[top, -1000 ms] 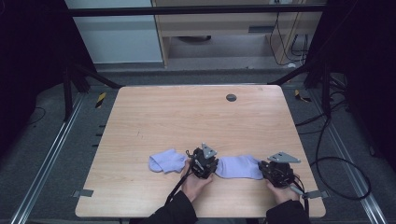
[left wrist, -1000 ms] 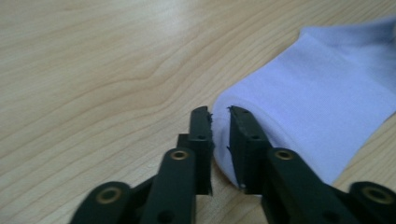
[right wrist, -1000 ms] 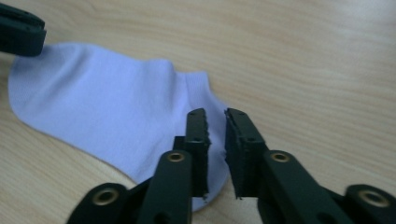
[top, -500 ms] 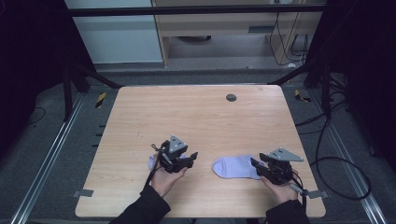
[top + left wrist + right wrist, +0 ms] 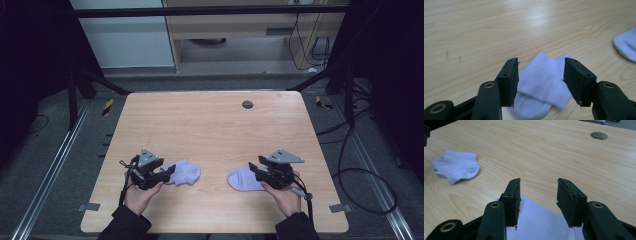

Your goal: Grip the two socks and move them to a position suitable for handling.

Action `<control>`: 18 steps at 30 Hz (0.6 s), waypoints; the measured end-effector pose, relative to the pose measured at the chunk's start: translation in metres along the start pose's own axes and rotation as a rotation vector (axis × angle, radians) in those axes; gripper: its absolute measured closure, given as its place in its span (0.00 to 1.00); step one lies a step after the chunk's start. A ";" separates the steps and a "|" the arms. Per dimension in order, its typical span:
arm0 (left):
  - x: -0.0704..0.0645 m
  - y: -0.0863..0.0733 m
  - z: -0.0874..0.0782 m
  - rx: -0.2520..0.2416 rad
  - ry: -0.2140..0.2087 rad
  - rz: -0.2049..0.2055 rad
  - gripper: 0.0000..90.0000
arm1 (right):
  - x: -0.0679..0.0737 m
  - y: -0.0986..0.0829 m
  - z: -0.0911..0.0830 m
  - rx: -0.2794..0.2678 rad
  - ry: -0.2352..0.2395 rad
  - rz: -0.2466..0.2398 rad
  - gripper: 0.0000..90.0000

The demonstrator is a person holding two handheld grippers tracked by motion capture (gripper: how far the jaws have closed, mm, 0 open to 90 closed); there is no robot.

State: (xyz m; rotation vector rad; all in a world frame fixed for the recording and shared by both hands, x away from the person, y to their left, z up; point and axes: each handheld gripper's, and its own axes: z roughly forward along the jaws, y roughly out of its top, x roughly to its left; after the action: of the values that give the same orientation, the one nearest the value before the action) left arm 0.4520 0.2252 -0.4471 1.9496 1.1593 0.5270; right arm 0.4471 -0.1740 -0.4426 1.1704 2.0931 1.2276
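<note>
**A recording rig in a lab**

I read this as a lab set up for data capture, not a home. The wooden surface [image 5: 210, 130] stands alone on grey carpet, framed by black metal struts [image 5: 80, 85] and floor rails [image 5: 47, 175]. Black curtains close off both sides. Cables [image 5: 360, 165] trail over the floor at the right, and tape marks [image 5: 107, 106] sit beside the surface. A plain cabinet [image 5: 235, 30] stands behind.

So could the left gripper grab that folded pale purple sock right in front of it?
Probably yes. The left gripper has its jaws open, with the folded sock lying flat on the table just beyond them, and nothing lies between.
</note>
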 end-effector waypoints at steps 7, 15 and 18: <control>0.018 -0.023 -0.011 0.029 0.035 -0.038 0.52 | 0.030 0.016 0.029 0.022 0.078 -0.055 0.62; 0.024 -0.036 0.001 0.083 0.053 -0.050 0.55 | 0.074 0.029 0.065 0.040 0.166 -0.132 0.67; 0.024 -0.036 0.005 0.090 0.056 -0.053 0.56 | 0.086 0.030 0.075 0.061 0.191 -0.146 0.68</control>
State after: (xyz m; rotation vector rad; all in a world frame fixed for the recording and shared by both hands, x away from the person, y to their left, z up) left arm 0.4478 0.2543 -0.4796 1.9854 1.2865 0.5118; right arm 0.4672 -0.0583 -0.4516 0.9379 2.3256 1.2574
